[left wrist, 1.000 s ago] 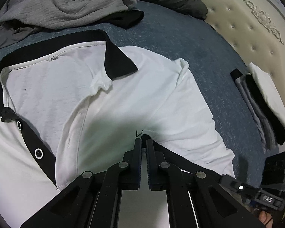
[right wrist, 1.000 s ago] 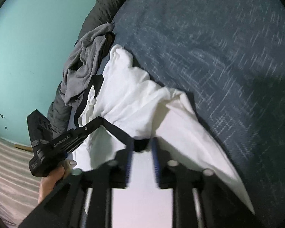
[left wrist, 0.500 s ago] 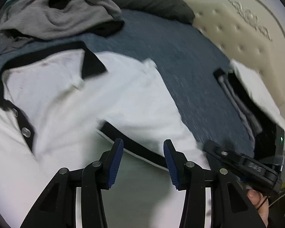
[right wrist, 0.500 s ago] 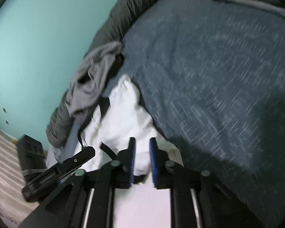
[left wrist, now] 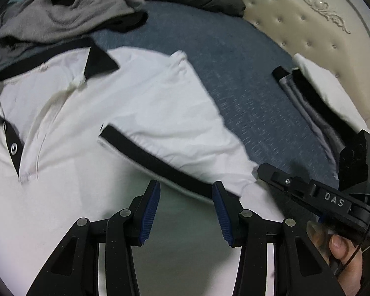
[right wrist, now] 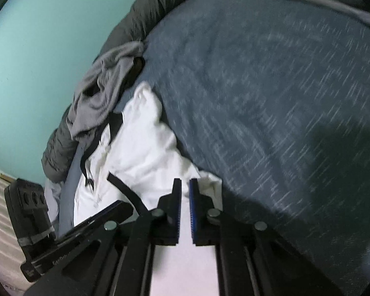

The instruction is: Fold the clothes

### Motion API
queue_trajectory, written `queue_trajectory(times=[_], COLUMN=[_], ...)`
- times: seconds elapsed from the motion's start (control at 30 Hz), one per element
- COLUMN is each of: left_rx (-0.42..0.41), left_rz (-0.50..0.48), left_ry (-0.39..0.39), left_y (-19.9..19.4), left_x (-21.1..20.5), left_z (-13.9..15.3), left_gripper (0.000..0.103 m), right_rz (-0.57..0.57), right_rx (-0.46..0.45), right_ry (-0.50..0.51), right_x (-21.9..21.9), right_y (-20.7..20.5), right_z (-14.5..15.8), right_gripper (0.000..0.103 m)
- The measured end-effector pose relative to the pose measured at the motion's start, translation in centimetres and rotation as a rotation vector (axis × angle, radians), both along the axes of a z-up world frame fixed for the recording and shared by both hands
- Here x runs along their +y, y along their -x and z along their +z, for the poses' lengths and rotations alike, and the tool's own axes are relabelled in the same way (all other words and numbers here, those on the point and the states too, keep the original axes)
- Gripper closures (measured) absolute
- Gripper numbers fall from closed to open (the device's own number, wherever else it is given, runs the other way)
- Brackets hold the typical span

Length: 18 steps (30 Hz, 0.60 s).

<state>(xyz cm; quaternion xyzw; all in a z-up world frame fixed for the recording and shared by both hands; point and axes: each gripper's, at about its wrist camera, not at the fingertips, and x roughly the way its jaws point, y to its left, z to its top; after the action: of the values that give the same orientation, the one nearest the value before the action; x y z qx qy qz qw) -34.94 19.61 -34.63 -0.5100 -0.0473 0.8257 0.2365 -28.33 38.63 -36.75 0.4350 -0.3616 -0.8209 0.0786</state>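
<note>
In the left wrist view, the white polo shirt [left wrist: 91,128] lies face up on the blue bed [left wrist: 246,74], collar toward eleven o'clock. Its black-trimmed sleeve [left wrist: 165,128] is folded in across the chest. The left gripper [left wrist: 186,197] hovers just short of the sleeve's black cuff band, its fingers spread with nothing between them. The sleeve fold looks done and let go. At three o'clock lies a stack of folded clothes [left wrist: 315,103]; a grey garment [left wrist: 66,12] is heaped at eleven.

In the right wrist view, the right gripper [right wrist: 185,194] sits at the shirt's side edge at six o'clock. Its fingers have just been closing and now stand pressed almost together; the white cloth lies behind them, and I cannot tell whether any is pinched.

Next, I judge, the side panel wants folding inward. That calls for a sure pinch on the edge and a level carry across.
</note>
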Motion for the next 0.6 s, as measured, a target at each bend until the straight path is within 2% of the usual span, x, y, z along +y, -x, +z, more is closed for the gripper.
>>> queue_trajectory(times=[0.1,0.27,0.37,0.5,0.6], left_rx=[0.0,-0.028,-0.016,0.014,0.049], left_rz=[-0.025,-0.056,-0.077,-0.046,-0.02], left_ry=[0.011,0.095,0.137,0.116,0.083], left_y=[-0.1,-0.8,-1.5,-2.1,-3.3], left_x=[1.3,2.6,3.1,1.9,-0.5], left_z=[-0.2,-2.4,-2.8,-1.1,0.5], left_gripper=[0.055,0.055,0.056,0.055,0.055], right_rz=[-0.05,-0.082,-0.078,-0.068,-0.068], right_rx=[0.028,0.027,0.03,0.033,0.039], right_ry=[-0.01,-0.001,-0.002,-0.001,0.008], right_x=[0.9,1.8,1.8,1.7,1.7], right_y=[-0.1,0.1,0.2,0.1,0.0], right_z=[0.7,0.7,0.8,0.9,1.1], right_gripper=[0.098,0.098,0.097,0.097,0.097])
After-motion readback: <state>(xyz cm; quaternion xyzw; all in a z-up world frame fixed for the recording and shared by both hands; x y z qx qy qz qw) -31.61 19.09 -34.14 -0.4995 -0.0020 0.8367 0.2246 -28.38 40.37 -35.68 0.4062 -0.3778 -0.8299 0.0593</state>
